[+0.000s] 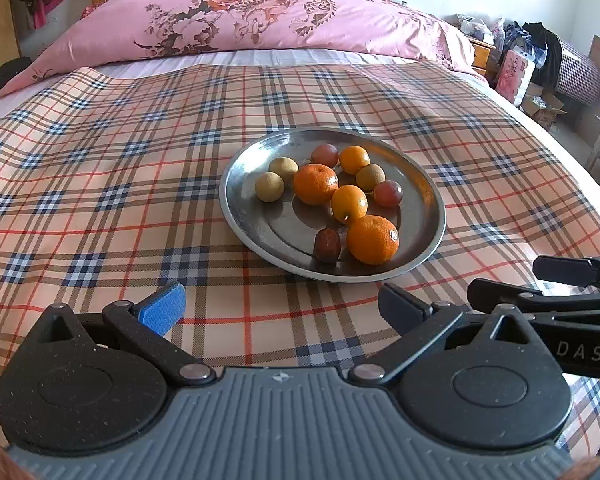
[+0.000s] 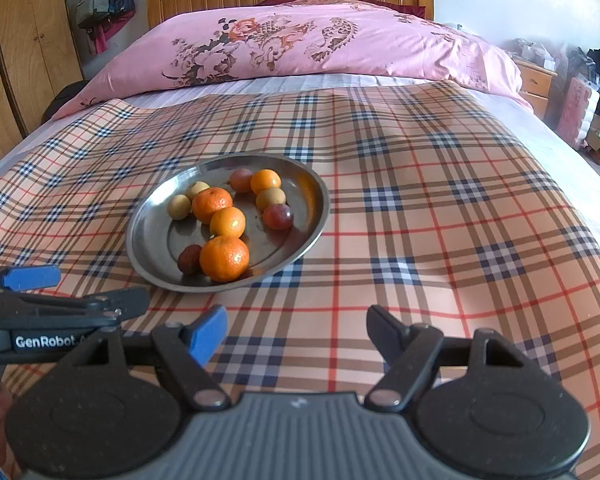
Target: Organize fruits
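Fingers (image 1: 162, 308) of the left gripper (image 1: 282, 306) and right gripper (image 2: 296, 330) stand spread, holding nothing; the round steel plate (image 1: 244, 216) of small fruits (image 1: 315, 183) sits mid-frame beyond them, on the plaid-covered bed (image 1: 100, 184).

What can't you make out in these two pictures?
- Dark fruit: right view, partly behind the nearest orange; its kind is unclear in both views.
- Clutter beside the bed: both views, small and warped at the frame's edge.
- Right claw in the left view: cut off by the right edge.
- Hanging things on the wall: too small to identify.
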`<state>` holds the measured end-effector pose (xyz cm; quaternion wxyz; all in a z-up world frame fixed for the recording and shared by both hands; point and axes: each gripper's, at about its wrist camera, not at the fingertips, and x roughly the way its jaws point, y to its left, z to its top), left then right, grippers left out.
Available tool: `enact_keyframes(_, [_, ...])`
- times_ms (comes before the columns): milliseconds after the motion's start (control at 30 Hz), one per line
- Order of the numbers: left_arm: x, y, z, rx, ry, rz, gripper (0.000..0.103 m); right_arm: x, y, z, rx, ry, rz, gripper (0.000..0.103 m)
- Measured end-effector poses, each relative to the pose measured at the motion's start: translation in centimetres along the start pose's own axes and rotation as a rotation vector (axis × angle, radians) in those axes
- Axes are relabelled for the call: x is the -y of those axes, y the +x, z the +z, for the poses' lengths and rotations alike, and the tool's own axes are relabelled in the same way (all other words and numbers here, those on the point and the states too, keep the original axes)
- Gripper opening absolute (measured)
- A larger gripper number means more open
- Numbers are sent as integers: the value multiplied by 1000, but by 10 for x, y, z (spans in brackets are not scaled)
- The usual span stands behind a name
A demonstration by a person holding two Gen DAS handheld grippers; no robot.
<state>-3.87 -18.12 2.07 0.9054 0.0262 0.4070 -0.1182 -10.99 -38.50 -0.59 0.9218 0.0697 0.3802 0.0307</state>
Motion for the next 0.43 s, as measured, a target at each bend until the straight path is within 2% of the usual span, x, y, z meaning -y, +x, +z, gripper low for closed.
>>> enact_keyframes(433, [0,0,0,-1,2,-2,103,0,0,0,-3,2,1,76])
